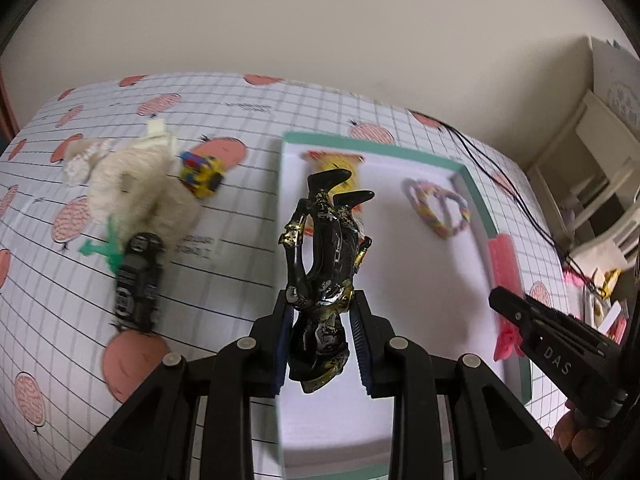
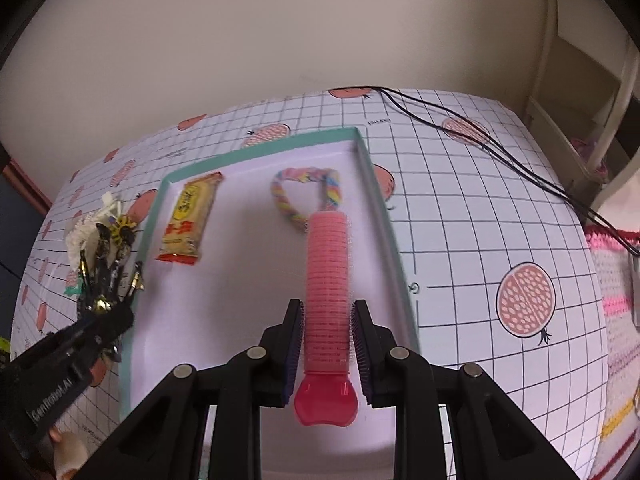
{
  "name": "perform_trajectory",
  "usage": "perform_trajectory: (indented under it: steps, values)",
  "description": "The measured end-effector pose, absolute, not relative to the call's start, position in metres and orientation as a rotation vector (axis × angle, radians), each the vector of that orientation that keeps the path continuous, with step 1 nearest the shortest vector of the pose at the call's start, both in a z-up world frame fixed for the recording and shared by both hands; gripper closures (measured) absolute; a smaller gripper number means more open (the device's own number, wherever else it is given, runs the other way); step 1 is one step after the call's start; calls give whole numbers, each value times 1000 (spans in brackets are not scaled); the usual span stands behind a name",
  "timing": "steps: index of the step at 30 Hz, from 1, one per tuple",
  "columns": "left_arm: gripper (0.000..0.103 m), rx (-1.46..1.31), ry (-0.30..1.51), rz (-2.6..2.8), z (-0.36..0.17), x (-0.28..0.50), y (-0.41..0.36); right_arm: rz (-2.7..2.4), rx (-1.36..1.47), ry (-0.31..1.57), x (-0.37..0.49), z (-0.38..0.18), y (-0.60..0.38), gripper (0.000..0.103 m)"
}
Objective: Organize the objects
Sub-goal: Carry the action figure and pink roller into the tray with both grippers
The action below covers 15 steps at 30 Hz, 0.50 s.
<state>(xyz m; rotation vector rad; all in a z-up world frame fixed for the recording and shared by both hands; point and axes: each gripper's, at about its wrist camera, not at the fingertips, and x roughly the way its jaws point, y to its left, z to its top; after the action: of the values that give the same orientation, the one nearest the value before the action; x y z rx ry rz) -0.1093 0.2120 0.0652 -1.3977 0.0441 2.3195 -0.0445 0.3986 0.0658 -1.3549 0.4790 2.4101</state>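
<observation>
The left gripper has its jaws clenched on a black and gold hair claw, held up over the left part of the tray. The right gripper grasps a pink hair roller between its jaws, lengthwise over the tray's white floor, its far end overlapping the braided loop from this angle.

Only the left wrist view shows the things still out on the table, left of the tray: one fluffy cream scrunchie, one yellow toy block just beside it, one black toy car and one green plastic piece touching the car's near end (all somewhat blurred). Only the right wrist view shows the snack bar whole, lying flat in the tray's far left corner; in the left view the claw covers most of it. The right view also takes in a knitted pink and white cloth at the table's right edge.

Inside the tray lie two things: one snack bar and one braided loop, well apart. Two thin black cords run across the table's far right corner. Each view catches the other gripper at its edge.
</observation>
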Motion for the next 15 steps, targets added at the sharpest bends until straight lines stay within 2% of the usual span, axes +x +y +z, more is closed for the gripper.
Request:
perform_trajectory:
  steps: [15]
  values:
    - [73,-1493,95,2252,36,-103,233,2371,-1401,493,-50,45,402,77]
